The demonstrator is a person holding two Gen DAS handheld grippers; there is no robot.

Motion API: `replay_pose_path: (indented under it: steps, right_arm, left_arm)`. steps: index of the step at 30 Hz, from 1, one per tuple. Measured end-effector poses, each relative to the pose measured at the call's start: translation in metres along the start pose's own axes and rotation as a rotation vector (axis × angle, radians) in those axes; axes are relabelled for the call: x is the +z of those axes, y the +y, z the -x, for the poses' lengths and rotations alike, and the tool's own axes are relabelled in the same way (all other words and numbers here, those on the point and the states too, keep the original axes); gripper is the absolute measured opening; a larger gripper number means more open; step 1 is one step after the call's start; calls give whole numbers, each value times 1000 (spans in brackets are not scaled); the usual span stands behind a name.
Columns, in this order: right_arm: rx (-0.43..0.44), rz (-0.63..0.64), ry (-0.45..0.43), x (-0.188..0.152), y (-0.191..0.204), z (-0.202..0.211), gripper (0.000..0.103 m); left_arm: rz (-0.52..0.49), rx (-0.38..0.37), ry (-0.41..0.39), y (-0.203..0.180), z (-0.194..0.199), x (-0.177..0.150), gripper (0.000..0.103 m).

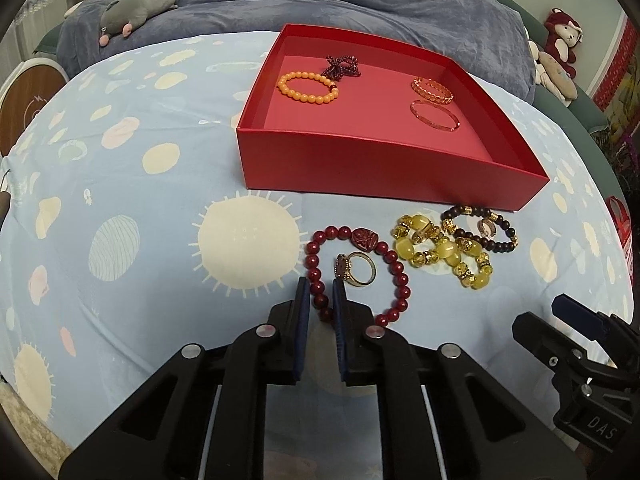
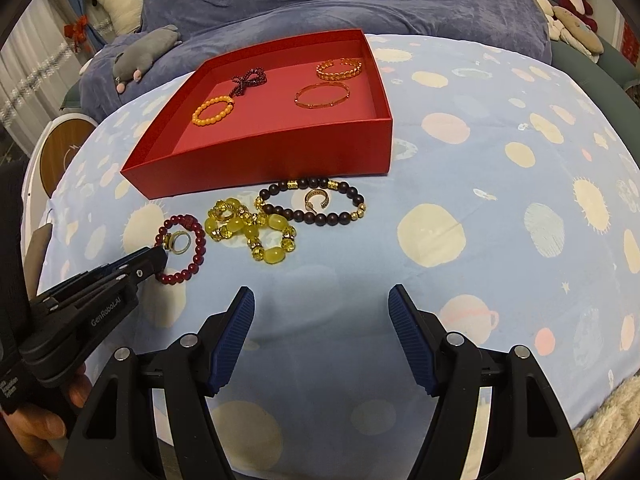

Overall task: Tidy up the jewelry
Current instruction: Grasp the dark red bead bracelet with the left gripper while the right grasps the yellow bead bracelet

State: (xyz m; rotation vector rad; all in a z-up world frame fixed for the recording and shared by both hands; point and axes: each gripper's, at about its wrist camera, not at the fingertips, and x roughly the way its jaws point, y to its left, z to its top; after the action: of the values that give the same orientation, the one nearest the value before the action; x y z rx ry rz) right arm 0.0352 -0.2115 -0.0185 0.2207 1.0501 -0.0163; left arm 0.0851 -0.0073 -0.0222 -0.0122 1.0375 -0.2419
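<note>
A dark red bead bracelet lies on the blue bedspread, with a gold ring inside its loop. My left gripper is shut on the near-left part of that bracelet, with beads pinched between the blue pads. To its right lie a yellow bead bracelet and a dark brown bead bracelet with a small ring inside it. My right gripper hovers open over bare bedspread, nearer than the jewelry, with nothing between its fingers.
A red open box stands behind the loose jewelry. It holds an orange bead bracelet, a dark beaded string and two gold bangles. A blue blanket and plush toys lie beyond. A hand holds the left gripper.
</note>
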Motion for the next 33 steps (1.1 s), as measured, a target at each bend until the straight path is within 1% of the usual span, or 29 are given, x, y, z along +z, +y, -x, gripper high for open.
replay_pose_path:
  steps: [3,6,14,17,22,23,26,28,31,33]
  right_arm:
    - [18,15,3,8,5,-6,67]
    - [29,33,6,15,12,-14,64]
    - [42,65,28,29,22,-34,50]
    - [49,71,30,32,22,-39,46]
    - [44,98,15,36,27,-44,43]
    - [45,104,13,37,28,-44,36]
    - [52,122,18,36,30,-44,26]
    - [60,127,24,34,31,-43,21]
    - [70,126,25,28,30,-38,16]
    - [79,116,17,25,29,-31,9]
  left_arm:
    - [-1,-13,-3,1,2,-1,8]
    - [8,-21,0,4,3,-2,8]
    - [24,-33,1,6,3,-4,8]
    - [26,-37,-4,7,3,-5,8]
    - [29,-41,-11,7,3,-6,8]
    - [29,-41,-12,7,3,-6,8]
    - [31,-43,-13,7,2,-7,8]
    - [31,-44,-13,7,2,-7,8]
    - [34,-45,-11,8,2,-7,8]
    - [42,-48,-6,9,3,-6,8]
